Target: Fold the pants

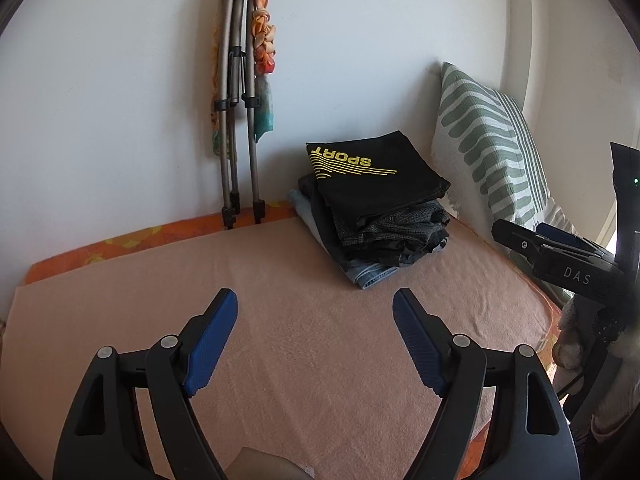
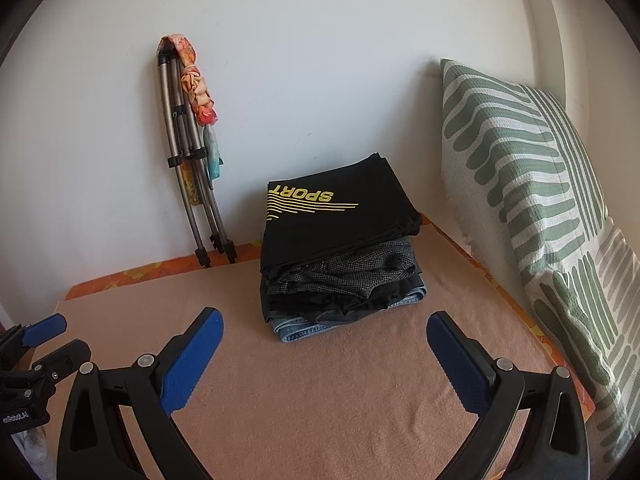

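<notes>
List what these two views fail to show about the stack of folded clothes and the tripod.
- Stack of clothes: lower layers covered by the black SPORT garment; count unclear in both views.
- Jeans: only an edge shows.
- Tripod: head wrapped in a scarf, both views.

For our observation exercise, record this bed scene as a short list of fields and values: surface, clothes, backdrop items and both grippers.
surface: peach blanket over an orange patterned sheet
clothes: folded stack, black SPORT garment on top, denim at the bottom
pillow: green and white pillow, against the wall on the right
tripod: folded tripod, leaning on the wall
left gripper: open, empty
right gripper: open, empty
</notes>
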`<state>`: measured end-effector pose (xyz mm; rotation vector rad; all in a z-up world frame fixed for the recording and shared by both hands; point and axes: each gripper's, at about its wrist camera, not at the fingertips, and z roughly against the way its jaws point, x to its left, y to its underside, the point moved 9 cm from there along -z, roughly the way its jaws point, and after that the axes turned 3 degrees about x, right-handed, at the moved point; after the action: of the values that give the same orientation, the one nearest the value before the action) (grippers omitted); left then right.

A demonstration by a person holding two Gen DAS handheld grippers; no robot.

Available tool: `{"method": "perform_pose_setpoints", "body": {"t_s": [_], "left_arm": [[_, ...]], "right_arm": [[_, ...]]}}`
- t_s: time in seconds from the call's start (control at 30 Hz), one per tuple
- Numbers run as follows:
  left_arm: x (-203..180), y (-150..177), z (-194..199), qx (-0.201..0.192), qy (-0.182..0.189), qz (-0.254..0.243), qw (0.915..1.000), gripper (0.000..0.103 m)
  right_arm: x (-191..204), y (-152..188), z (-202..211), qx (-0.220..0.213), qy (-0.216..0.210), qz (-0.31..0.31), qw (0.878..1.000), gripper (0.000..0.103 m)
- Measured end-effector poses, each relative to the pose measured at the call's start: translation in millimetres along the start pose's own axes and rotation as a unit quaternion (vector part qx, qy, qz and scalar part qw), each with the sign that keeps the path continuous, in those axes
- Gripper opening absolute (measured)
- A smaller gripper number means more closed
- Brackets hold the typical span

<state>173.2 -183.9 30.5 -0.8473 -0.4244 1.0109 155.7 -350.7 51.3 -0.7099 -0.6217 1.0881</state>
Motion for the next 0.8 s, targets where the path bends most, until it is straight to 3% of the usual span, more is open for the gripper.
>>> {"method": "perform_pose_setpoints", "body": {"t_s": [0.37,0.8], "left_arm": [[15.4,13.1,-0.9,0.01,-0.01,0.017,0.9998,0.08],[12.6,24.1,-1.1,0.016,-0.016,0.002,0.9997,0.08]], "right_arm": [[0.5,7.2,-10.7,-0.014,0.018,0.021,1.0,0.103],[1.4,10.5,-17.3,-0.011,0.022,0.031,0.999,0.103]]}}
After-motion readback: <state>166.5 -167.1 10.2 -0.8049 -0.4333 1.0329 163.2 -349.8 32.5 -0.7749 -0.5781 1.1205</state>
